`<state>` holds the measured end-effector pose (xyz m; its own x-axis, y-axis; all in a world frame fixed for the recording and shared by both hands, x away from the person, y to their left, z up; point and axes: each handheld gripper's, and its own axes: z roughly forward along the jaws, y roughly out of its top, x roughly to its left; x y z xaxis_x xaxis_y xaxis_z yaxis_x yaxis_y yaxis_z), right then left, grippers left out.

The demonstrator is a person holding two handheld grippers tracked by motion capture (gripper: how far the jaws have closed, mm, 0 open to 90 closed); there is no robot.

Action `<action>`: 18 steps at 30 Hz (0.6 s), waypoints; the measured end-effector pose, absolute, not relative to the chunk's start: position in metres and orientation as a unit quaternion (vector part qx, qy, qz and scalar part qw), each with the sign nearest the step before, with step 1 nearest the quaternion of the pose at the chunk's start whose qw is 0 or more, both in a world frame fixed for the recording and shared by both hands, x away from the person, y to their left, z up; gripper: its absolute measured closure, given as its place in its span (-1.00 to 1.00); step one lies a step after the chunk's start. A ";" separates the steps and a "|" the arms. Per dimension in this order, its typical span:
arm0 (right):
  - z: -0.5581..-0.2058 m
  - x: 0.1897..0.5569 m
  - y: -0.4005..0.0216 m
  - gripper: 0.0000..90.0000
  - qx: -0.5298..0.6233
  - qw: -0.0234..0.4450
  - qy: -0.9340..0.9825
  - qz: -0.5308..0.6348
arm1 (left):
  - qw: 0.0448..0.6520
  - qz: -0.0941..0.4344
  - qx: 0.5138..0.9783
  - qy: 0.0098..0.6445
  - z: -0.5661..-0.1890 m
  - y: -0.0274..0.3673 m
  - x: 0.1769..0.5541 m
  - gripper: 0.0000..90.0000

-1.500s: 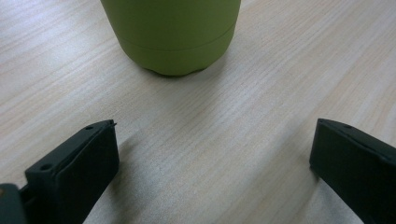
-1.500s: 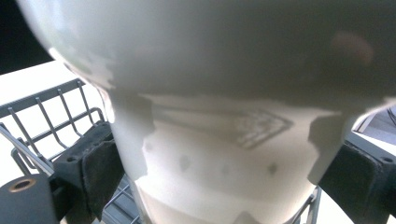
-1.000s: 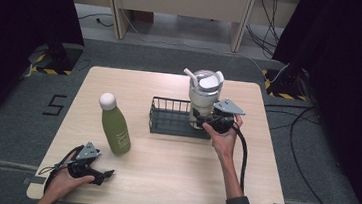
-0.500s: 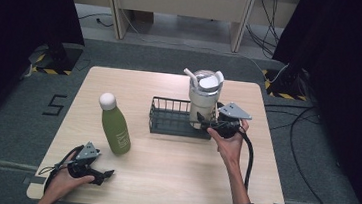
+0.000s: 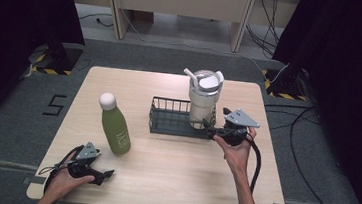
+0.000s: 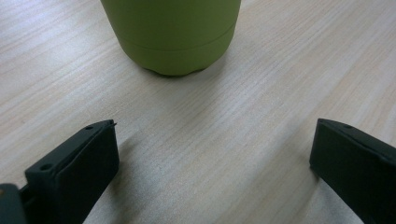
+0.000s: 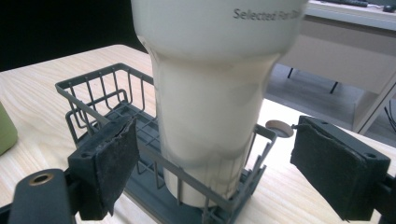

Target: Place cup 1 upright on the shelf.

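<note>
A cream tumbler [image 5: 203,103] with a clear lid and straw stands upright in the right end of a dark wire basket [image 5: 170,117]. My right gripper [image 5: 210,130] is just right of it, open. In the right gripper view the tumbler [image 7: 210,116] rises beyond the spread pads [image 7: 112,154], and neither pad touches it. A green bottle [image 5: 115,128] with a white cap stands left of the basket. My left gripper [image 5: 104,175] rests open on the table near the front left edge. The bottle's base [image 6: 173,42] lies a short way ahead of its jaws.
The light wooden table [image 5: 172,171] has bare room at the front middle and the far left. The basket's [image 7: 93,98] left part holds nothing. Cables trail from both grippers. Dark curtains and grey carpet surround the table.
My right gripper has drawn back a little from the tumbler, toward the right and the front. The tumbler stays in the basket. The left gripper has not moved.
</note>
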<state>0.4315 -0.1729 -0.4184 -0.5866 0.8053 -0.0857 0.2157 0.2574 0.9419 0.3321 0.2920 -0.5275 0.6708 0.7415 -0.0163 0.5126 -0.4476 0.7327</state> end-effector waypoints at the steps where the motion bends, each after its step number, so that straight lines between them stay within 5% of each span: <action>1: -0.418 0.430 -0.174 -0.67 0.347 0.294 0.735 0.502 | 0.368 0.155 0.837 0.375 -0.527 0.292 0.332 -0.99; 18: -0.417 0.408 -0.190 -0.66 0.344 0.297 0.733 0.506 | 0.368 0.155 0.836 0.375 -0.527 0.292 0.332 -0.99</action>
